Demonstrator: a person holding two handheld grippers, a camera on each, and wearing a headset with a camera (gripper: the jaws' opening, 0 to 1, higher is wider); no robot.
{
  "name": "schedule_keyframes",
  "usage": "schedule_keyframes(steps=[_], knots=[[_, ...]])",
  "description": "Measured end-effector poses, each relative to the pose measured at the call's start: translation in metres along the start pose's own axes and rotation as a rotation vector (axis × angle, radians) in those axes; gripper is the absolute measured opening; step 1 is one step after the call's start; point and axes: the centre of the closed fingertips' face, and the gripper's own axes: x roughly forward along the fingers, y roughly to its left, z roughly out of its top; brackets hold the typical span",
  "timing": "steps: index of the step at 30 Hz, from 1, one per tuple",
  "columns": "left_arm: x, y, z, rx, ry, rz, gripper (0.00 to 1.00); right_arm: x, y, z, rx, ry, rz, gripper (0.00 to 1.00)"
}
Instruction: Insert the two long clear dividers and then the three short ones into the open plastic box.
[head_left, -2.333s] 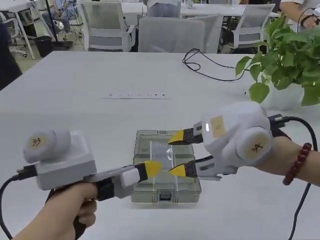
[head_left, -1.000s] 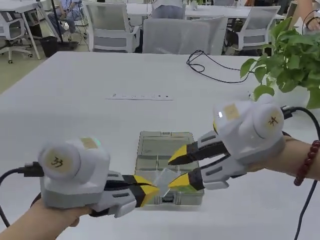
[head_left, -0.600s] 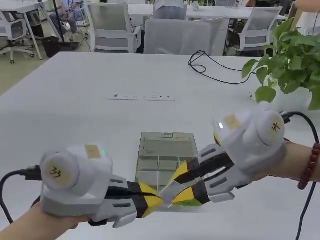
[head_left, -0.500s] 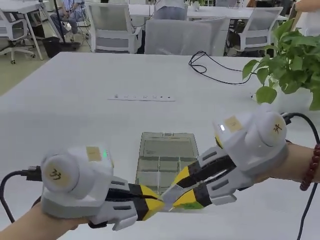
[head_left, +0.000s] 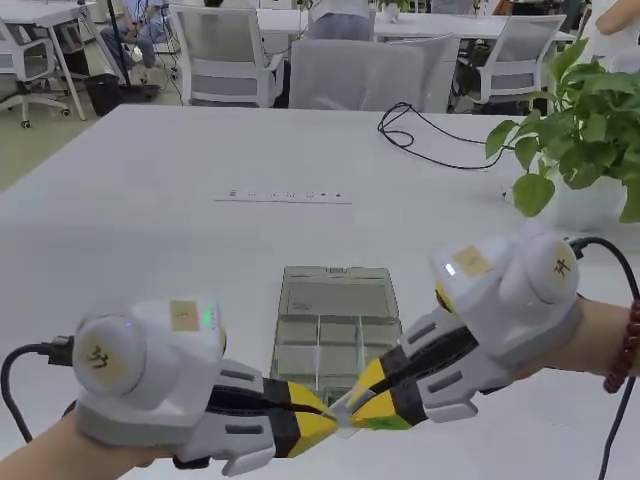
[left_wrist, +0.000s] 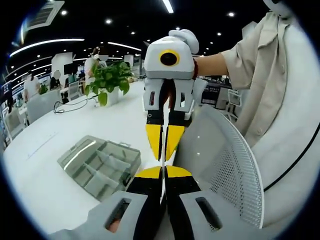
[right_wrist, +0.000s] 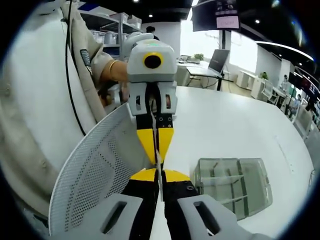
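The clear plastic box (head_left: 335, 318) lies open on the white table, with dividers standing in it as a grid; it also shows as the box (left_wrist: 100, 164) and the box (right_wrist: 233, 191). Just in front of its near edge, a small clear divider (head_left: 348, 411) hangs in the air. My left gripper (head_left: 322, 427) and right gripper (head_left: 372, 402) meet tip to tip, both shut on it. In the left gripper view my left gripper (left_wrist: 163, 173) faces the right gripper (left_wrist: 163, 149), with the divider (left_wrist: 163, 162) edge-on between them. The right gripper view mirrors this: right gripper (right_wrist: 159, 176), left gripper (right_wrist: 157, 146).
A potted plant (head_left: 590, 120) stands at the table's right edge, with a black cable (head_left: 430, 130) at the back. A thin strip (head_left: 282, 196) lies mid-table. A white mesh chair back (left_wrist: 225, 165) is close behind the grippers. Office chairs stand beyond the far edge.
My right gripper's jaws, apart a second ago, have shut on the divider that the left gripper holds. Both grippers have dropped lower and nearer to me, off the box's front edge.
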Motion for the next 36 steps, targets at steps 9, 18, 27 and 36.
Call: schedule_keyframes(steps=[9,18,27,36], knots=[[-0.003,0.004,0.006,0.001,-0.028,0.012,0.00,-0.003,-0.002,0.005,-0.007,-0.023,-0.002,0.03],[-0.006,0.018,0.013,-0.026,-0.081,0.092,0.04,-0.007,-0.011,0.002,0.002,-0.008,-0.045,0.02],[-0.011,0.034,0.016,-0.021,-0.118,0.184,0.21,-0.016,-0.035,-0.002,0.020,-0.005,-0.150,0.02],[-0.015,0.045,0.010,-0.056,-0.125,0.259,0.39,-0.021,-0.062,-0.011,0.048,0.022,-0.233,0.02]])
